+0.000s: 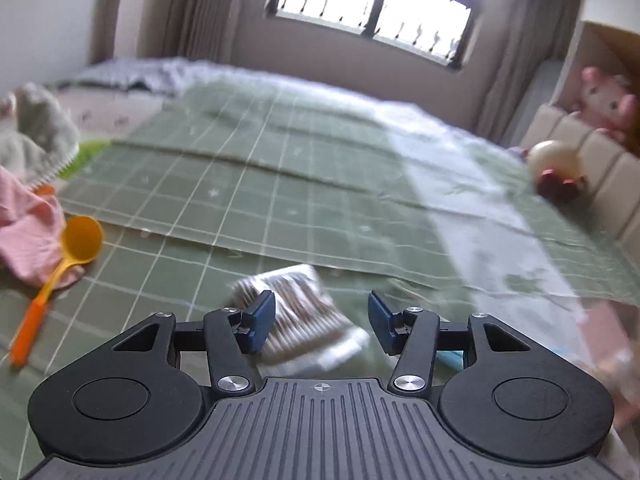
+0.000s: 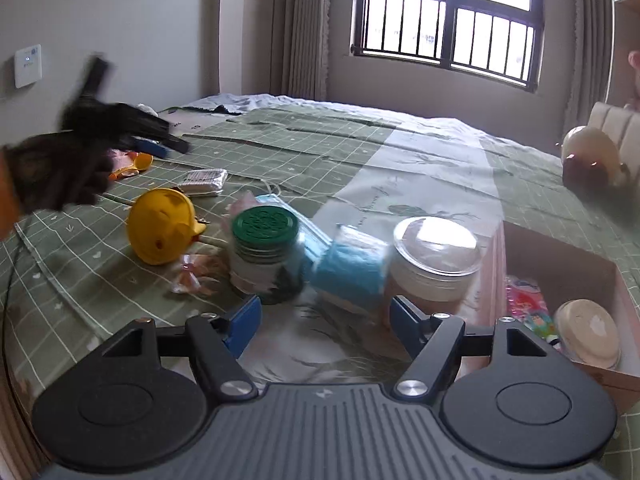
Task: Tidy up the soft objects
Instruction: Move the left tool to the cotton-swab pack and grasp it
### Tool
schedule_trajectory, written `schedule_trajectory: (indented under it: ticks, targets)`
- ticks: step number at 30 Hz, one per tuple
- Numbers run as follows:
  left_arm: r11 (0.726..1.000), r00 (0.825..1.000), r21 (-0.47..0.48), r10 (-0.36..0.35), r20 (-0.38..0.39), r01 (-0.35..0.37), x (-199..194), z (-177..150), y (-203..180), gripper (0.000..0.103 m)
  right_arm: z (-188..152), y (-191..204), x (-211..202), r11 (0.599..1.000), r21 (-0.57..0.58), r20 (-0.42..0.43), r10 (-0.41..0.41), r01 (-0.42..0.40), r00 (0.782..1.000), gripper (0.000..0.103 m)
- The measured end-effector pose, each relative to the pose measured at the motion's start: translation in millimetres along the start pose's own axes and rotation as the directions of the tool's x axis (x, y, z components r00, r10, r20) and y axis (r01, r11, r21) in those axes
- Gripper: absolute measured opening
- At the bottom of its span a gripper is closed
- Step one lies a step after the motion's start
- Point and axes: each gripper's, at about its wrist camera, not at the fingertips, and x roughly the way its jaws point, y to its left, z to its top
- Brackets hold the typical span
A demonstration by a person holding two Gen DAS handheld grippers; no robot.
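In the left wrist view my left gripper (image 1: pixel 322 321) stands open just above a clear packet of cotton swabs (image 1: pixel 304 300) lying on the green checked bedspread (image 1: pixel 248 184); nothing is between its pads. A pink cloth (image 1: pixel 28 232) and a grey fluffy towel (image 1: pixel 34 136) lie at the far left. In the right wrist view my right gripper (image 2: pixel 324 322) is open and empty, just in front of a blue soft roll (image 2: pixel 348 272). The roll lies between a green-lidded jar (image 2: pixel 264 256) and a clear-lidded tub (image 2: pixel 436 256). The left gripper (image 2: pixel 154 138) shows blurred at the left, in a dark-gloved hand (image 2: pixel 60 172).
An orange scoop (image 1: pixel 60 264) lies by the pink cloth. A pink plush (image 1: pixel 604 100) sits on a shelf behind the padded headboard (image 1: pixel 592 152), beside a cream round toy (image 1: pixel 554 160). A yellow duck toy (image 2: pixel 160 228) and an open cardboard box (image 2: pixel 560 264) flank the jars.
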Motion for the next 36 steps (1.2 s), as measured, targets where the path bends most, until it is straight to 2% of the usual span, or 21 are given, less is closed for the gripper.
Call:
schedule_trajectory:
  ticks: [3,4,5,7,8,9,11,13,18,21,24,28,30,32,34,36]
  targets:
    - [1.000,0.999,0.006,0.025,-0.027,-0.024,41.3,13.0,-4.0,0.056,4.3,15.0,9.0,0.999,-0.052,-0.042,-0.005,0.002,0.999,0.072]
    - [0.999,0.999,0.046,0.027,-0.040,-0.025,51.6,14.4,-8.0,0.056,5.2,18.8,11.5,0.997,-0.074,-0.049,-0.016,0.012,0.999,0.072]
    - [0.991,0.996,0.127,0.050,-0.067,-0.042,63.1,13.1,-16.4,0.057,7.8,23.6,15.5,0.995,-0.098,-0.057,-0.033,0.027,0.998,0.072]
    - [0.960,0.987,0.263,0.126,-0.095,-0.097,74.3,3.1,-24.4,0.057,12.3,28.3,21.3,0.992,-0.116,-0.065,-0.046,0.038,0.997,0.072]
    - [0.941,0.986,0.320,0.146,-0.084,-0.112,74.8,-3.5,-25.5,0.058,15.5,29.8,24.1,0.992,-0.117,-0.064,-0.043,0.035,0.997,0.072]
    - [0.929,0.987,0.352,0.146,-0.070,-0.112,68.2,-9.2,-22.3,0.058,18.3,31.5,26.1,0.993,-0.115,-0.060,-0.038,0.031,0.997,0.072]
    - [0.928,0.989,0.360,0.128,-0.073,-0.093,51.4,-19.9,-10.7,0.056,23.0,36.2,31.9,0.994,-0.107,-0.048,-0.021,0.015,0.999,0.072]
    - [0.924,0.993,0.380,0.087,-0.086,-0.048,27.2,-33.9,1.5,0.056,26.3,44.3,38.5,0.995,-0.103,-0.037,0.007,-0.010,0.999,0.072]
    - [0.892,0.993,0.449,-0.004,-0.117,0.056,-32.2,-80.0,21.2,0.056,25.2,78.8,57.0,0.990,-0.103,-0.062,0.087,-0.093,0.994,0.072]
    - [0.897,0.977,0.420,-0.054,-0.206,0.138,-49.8,-102.4,32.9,0.052,19.0,97.4,65.1,0.985,-0.113,-0.082,0.121,-0.130,0.989,0.072]
    - [0.907,0.989,0.410,-0.037,-0.146,0.095,-72.0,-114.3,38.4,0.052,10.7,111.6,73.6,0.984,-0.104,-0.106,0.134,-0.145,0.985,0.072]
    - [0.953,0.996,0.290,-0.087,-0.012,0.086,-89.0,-95.4,45.6,0.052,-5.5,120.6,86.0,0.987,-0.079,-0.148,0.130,-0.143,0.980,0.072]
    - [0.967,0.996,0.247,-0.073,0.046,0.059,-85.5,-80.6,42.6,0.051,-16.1,121.8,93.3,0.989,-0.066,-0.177,0.116,-0.130,0.977,0.072]
    - [0.974,0.997,0.221,-0.059,0.058,0.045,-72.4,-66.8,36.2,0.050,-24.2,119.5,96.6,0.991,-0.042,-0.166,0.115,-0.123,0.979,0.076]
    - [0.974,0.999,0.226,-0.031,0.045,0.020,-55.4,-58.4,28.1,0.050,-29.1,117.7,97.5,0.993,-0.038,-0.141,0.103,-0.109,0.985,0.082]
    - [0.963,1.000,0.270,-0.013,-0.008,0.014,-32.9,-55.7,16.7,0.050,-33.6,115.9,97.7,0.993,-0.038,-0.119,0.103,-0.108,0.988,0.086]
